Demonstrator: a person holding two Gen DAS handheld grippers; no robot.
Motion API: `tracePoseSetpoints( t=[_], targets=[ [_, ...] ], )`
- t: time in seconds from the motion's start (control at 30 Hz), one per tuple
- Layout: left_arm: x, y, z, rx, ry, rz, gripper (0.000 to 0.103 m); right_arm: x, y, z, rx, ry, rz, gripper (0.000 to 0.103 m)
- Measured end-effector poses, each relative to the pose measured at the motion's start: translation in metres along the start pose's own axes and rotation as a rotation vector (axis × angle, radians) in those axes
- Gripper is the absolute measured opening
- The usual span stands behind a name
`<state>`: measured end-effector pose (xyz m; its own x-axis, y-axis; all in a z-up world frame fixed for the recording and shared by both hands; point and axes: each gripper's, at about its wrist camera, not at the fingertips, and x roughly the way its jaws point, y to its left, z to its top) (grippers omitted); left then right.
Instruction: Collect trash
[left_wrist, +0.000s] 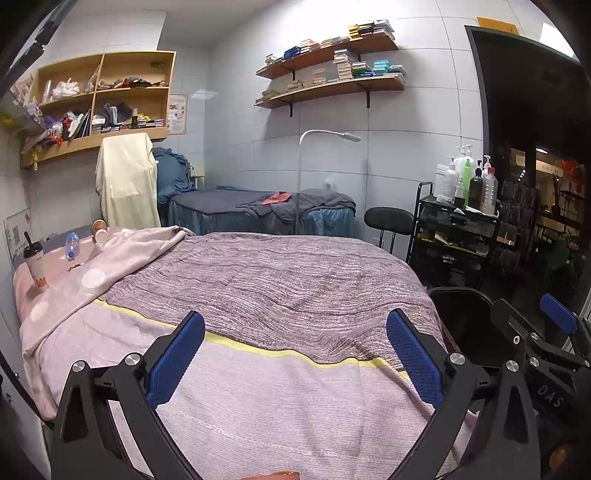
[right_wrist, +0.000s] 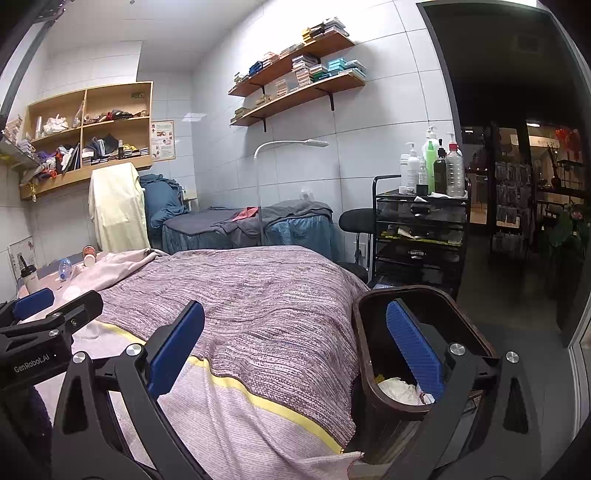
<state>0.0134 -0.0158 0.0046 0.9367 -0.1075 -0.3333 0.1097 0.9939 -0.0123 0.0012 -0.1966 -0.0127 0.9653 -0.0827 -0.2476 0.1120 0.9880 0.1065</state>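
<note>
My left gripper (left_wrist: 295, 354) is open and holds nothing, low over the near end of a bed with a purple knit blanket (left_wrist: 280, 280). Far off at the bed's left end stand a drink cup with a straw (left_wrist: 35, 266), a lying plastic bottle (left_wrist: 72, 245) and a tipped paper cup (left_wrist: 99, 232). My right gripper (right_wrist: 295, 350) is open too, with its right finger over a dark brown trash bin (right_wrist: 360, 332) beside the bed. Crumpled white waste (right_wrist: 397, 389) lies in the bin. The cup (right_wrist: 28, 278), bottle (right_wrist: 65, 267) and paper cup (right_wrist: 89, 256) also show in the right wrist view.
A black trolley (right_wrist: 421, 236) with bottles and a black stool (right_wrist: 356, 221) stand beyond the bin. A second bed with grey covers (left_wrist: 258, 206) and a floor lamp (left_wrist: 325, 134) are at the back. Shelves line the walls. An open doorway (right_wrist: 517, 221) is on the right.
</note>
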Motion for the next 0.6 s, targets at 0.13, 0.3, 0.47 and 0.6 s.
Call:
tracePoseSetpoints(
  t=[0.13,0.3,0.47,0.6],
  targets=[
    [0.0009,0.0000,-0.0001,0.001,0.000,0.001,0.097,0.0000,0.0005,-0.0008,0.000,-0.001,-0.001,0.097],
    [0.0012,0.0003,-0.0011,-0.004,0.002,-0.001,0.097,0.0000,-0.0006,-0.0004,0.001,0.001,-0.001,0.097],
    [0.0009,-0.0001,-0.0024,-0.006,0.007,-0.004,0.097,0.0003,-0.0002,-0.0011,0.001,0.002,-0.001,0.097],
    [0.0004,-0.0004,-0.0022,-0.009,0.007,-0.004,0.097,0.0002,-0.0004,-0.0011,0.003,0.002,-0.002,0.097]
  ],
)
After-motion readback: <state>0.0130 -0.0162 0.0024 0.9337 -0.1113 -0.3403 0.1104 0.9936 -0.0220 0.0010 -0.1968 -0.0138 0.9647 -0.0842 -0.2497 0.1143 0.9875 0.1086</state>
